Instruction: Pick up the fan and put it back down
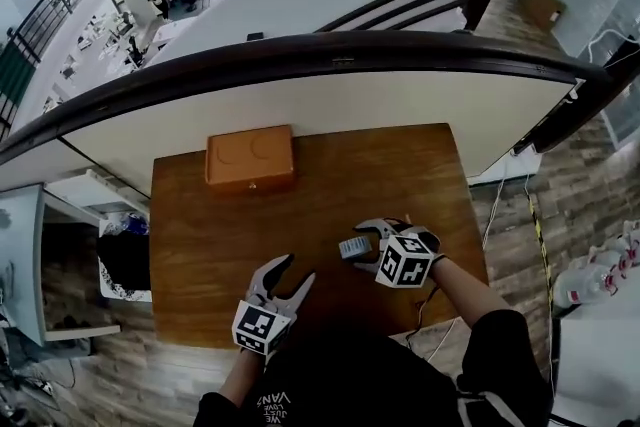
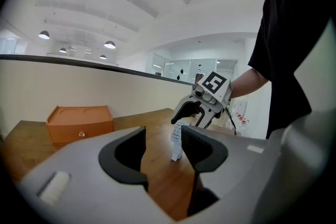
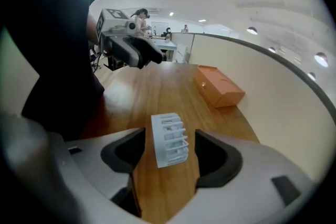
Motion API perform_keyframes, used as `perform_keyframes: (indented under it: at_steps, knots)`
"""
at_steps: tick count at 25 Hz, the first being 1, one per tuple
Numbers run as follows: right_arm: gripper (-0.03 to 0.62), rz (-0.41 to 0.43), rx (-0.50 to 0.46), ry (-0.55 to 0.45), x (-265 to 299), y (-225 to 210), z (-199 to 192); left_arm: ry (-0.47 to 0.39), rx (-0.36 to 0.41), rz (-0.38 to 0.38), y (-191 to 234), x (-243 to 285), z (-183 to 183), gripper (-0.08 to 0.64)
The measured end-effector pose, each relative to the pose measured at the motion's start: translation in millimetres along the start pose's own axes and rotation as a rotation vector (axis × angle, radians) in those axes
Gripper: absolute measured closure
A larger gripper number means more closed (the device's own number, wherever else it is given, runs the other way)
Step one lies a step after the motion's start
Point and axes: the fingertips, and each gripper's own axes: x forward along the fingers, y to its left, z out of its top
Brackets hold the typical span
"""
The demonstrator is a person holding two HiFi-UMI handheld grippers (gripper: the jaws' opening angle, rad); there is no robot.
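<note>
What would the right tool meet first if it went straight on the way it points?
The white fan. It stands on the wooden table between the open jaws of the right tool, and neither pad seems to touch it yet. Beyond the fan there is only tabletop.

The pale fan (image 3: 169, 139) stands on the table (image 3: 157, 86) between the right gripper's (image 3: 168, 146) spread fingers (image 3: 125, 157).

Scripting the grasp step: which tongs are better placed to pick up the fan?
Right. The right tongs are open with the fan standing between their jaws, not yet pressed. The left tongs are open and empty, off to the side, with bare table between them and the fan.
</note>
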Motion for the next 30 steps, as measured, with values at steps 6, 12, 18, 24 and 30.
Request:
perform_keyframes:
  at_steps: [6,12,18,24,30]
  knots:
    - [0.359,0.055,-0.037,-0.038,3,-3,1,0.006,-0.017,0.033,0,12,-2,0.364]
    - [0.405,0.079,-0.041,-0.063,-4,-5,-5,-0.009,-0.027,0.048,-1,23,-1,0.364]
    - [0.407,0.018,-0.013,-0.062,-24,-39,-13,-0.005,-0.02,0.037,-3,30,0,0.364]
    - [0.407,-0.076,-0.011,-0.041,-52,-99,-22,0.008,-0.017,0.026,-2,38,1,0.364]
    - [0.407,-0.149,-0.028,-0.018,-67,-155,-29,0.022,-0.025,0.02,-1,48,-3,0.364]
